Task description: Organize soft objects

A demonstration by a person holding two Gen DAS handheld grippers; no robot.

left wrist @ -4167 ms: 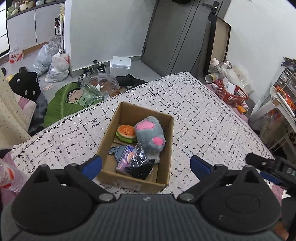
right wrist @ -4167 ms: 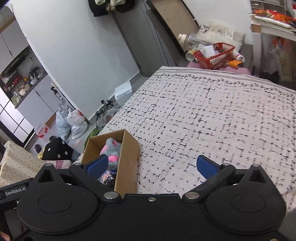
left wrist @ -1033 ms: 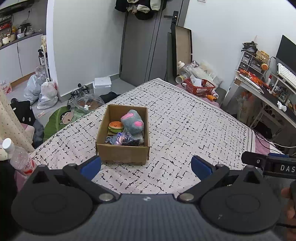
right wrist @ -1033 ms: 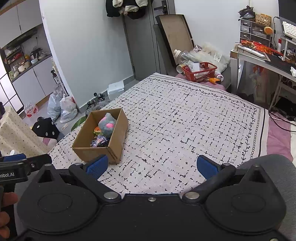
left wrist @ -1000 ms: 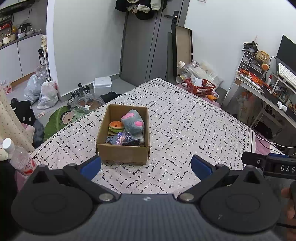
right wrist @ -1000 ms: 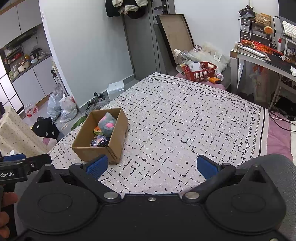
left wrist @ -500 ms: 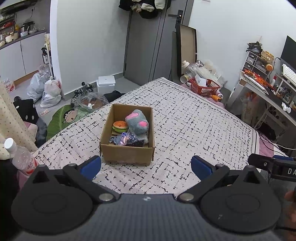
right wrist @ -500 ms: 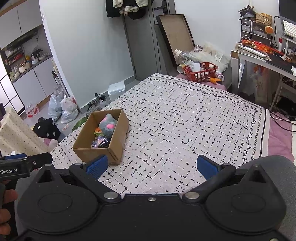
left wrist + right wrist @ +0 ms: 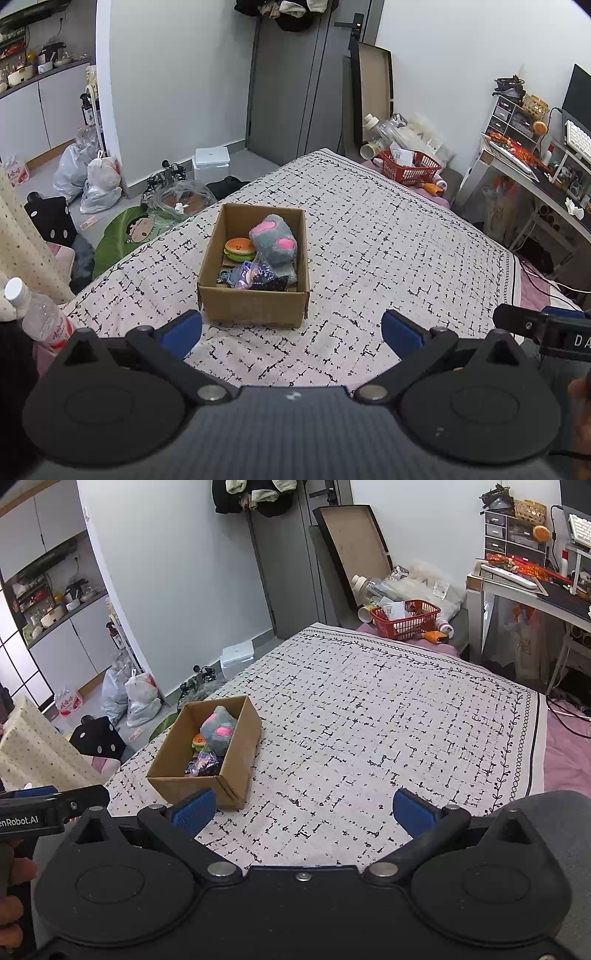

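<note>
Both grippers have drawn back from the cardboard box of soft toys; left gripper and right gripper jaws released, box well ahead on the bed.

You are looking at a brown cardboard box on a white bedspread carrying black dashes. Inside, a grey plush is showing pink patches beside an orange-and-green burger toy.

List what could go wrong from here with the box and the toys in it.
1. The grey plush pokes above the box rim, so a nudge might tip it out.
2. The box sits toward the bed's left edge; a push could slide it off.
3. Both grippers, left and right, are open and held back, so any reach starts from afar and may clip the box wall.
</note>
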